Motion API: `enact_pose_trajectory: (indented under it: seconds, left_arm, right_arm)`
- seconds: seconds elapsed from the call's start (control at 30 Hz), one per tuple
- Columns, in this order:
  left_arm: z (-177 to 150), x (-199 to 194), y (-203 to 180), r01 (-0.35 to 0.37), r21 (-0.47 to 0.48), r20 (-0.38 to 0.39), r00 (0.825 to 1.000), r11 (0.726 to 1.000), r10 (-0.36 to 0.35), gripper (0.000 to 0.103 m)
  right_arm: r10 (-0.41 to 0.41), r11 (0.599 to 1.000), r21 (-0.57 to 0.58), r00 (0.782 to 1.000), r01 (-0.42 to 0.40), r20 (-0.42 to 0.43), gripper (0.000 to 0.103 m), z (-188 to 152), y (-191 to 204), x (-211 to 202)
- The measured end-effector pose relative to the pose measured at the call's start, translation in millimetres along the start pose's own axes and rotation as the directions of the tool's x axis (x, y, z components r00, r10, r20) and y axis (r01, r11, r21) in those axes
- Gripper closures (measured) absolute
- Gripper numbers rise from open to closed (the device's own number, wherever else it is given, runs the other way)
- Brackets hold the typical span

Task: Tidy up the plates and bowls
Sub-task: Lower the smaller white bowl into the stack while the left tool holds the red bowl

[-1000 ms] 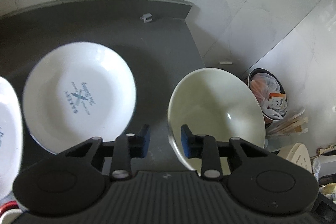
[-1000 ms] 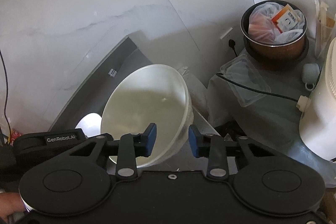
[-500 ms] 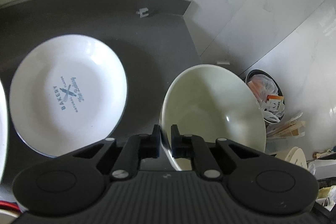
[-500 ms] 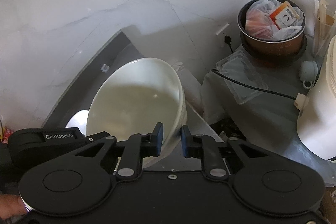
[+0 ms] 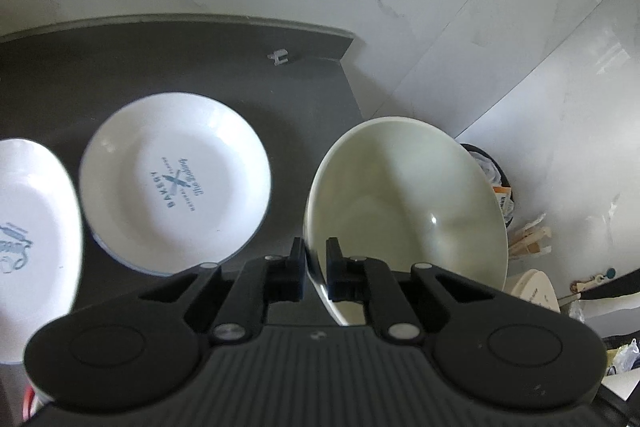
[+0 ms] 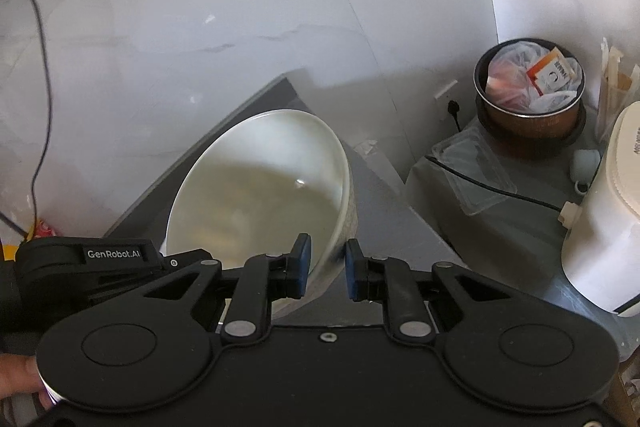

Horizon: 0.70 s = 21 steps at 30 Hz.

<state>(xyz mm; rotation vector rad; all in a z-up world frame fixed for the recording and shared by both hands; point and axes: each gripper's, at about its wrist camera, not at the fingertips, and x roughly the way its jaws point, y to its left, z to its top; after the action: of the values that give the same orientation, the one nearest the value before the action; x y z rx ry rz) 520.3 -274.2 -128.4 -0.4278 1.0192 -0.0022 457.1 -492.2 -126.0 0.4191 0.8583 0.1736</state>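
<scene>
- The left gripper is clamped on the near rim of the cream bowl, which is tilted above the dark counter.
- The right gripper pinches the same bowl's right rim.
- A printed plate lies left of the bowl.

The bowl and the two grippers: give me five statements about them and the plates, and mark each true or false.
1. The left gripper is clamped on the rim of the bowl. True.
2. The right gripper grips the bowl with one finger inside and one outside. True.
3. The bowl is full of soup. False: it is empty.
4. The plate with the blue BAKERY print is stacked inside the bowl. False: it lies on the dark counter, to the bowl's left in the left wrist view.
5. The bin beyond the counter is empty. False: it holds bags and a carton.
</scene>
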Motion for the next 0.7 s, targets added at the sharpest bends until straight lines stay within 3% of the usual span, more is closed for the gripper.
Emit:
enact_pose_trajectory:
  seconds: [0.7]
  left_arm:
    - [-13.9,-89.9,55.0,0.045,0.006,0.027,0.999,0.999,-0.045,0.095]
  right_arm:
    - [0.033,0.999,-0.043,0.999,-0.032,0.028,0.085,-49.8,70.0,-62.1]
